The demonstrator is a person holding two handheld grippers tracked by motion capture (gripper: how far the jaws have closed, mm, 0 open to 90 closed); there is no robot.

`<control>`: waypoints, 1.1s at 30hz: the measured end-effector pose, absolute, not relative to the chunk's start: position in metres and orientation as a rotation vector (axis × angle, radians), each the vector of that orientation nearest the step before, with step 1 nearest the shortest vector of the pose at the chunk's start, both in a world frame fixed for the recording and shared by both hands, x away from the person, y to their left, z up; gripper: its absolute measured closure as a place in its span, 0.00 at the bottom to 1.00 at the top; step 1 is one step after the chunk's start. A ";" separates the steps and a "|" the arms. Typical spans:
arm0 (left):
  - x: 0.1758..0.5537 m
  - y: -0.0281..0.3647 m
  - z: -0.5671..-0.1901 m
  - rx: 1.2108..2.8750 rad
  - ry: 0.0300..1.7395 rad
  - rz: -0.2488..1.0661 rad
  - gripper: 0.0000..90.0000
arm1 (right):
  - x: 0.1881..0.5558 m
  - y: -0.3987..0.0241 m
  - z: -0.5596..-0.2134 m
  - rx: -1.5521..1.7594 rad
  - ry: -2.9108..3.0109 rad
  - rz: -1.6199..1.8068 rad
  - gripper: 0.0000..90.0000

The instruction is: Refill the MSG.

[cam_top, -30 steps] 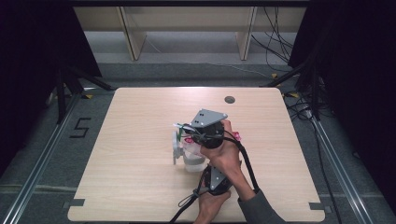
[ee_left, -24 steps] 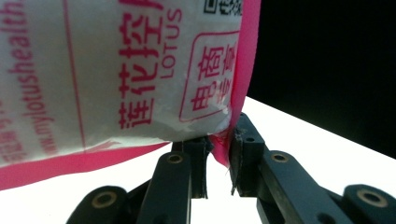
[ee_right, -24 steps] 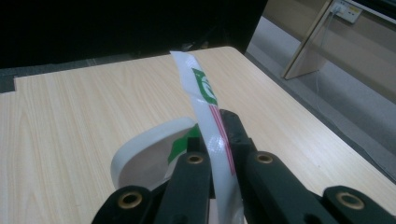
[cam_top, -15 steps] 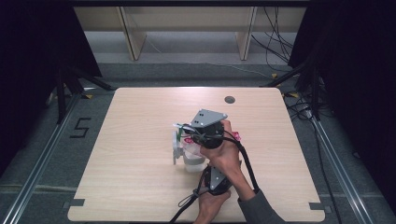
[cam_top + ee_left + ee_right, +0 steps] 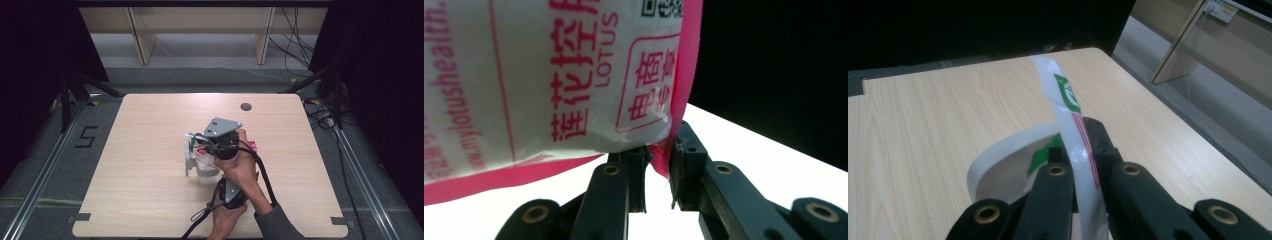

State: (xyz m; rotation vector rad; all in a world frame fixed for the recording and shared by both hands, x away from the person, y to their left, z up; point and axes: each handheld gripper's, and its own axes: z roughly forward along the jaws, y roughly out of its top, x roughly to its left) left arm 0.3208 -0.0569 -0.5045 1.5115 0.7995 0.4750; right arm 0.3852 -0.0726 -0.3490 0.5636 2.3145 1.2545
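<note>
A white and pink printed packet (image 5: pixel 549 75) hangs over the table; in the high view it sits mid-table (image 5: pixel 204 159). My left gripper (image 5: pixel 658 160) is shut on its pink lower edge, and in the high view it (image 5: pixel 220 172) points away from the person below the packet. My right gripper (image 5: pixel 1078 145) is shut on a thin white strip (image 5: pixel 1060 95) with a green mark and red lines. In the high view the right gripper (image 5: pixel 200 142), under its grey plate, points left. A white curved rim (image 5: pixel 998 165) lies just below the strip. How strip and packet join is hidden.
The wooden table (image 5: pixel 150 200) has a dark round hole (image 5: pixel 245 106) near its far edge. Shelf legs (image 5: pixel 142 45) and cables (image 5: pixel 300 30) stand on the floor beyond. A "5" mark (image 5: pixel 86 136) is on the floor at left.
</note>
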 end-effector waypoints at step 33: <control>0.322 -0.051 -0.502 1.594 0.729 0.471 0.87 | 0.383 -0.071 -0.347 0.538 2.307 1.250 1.00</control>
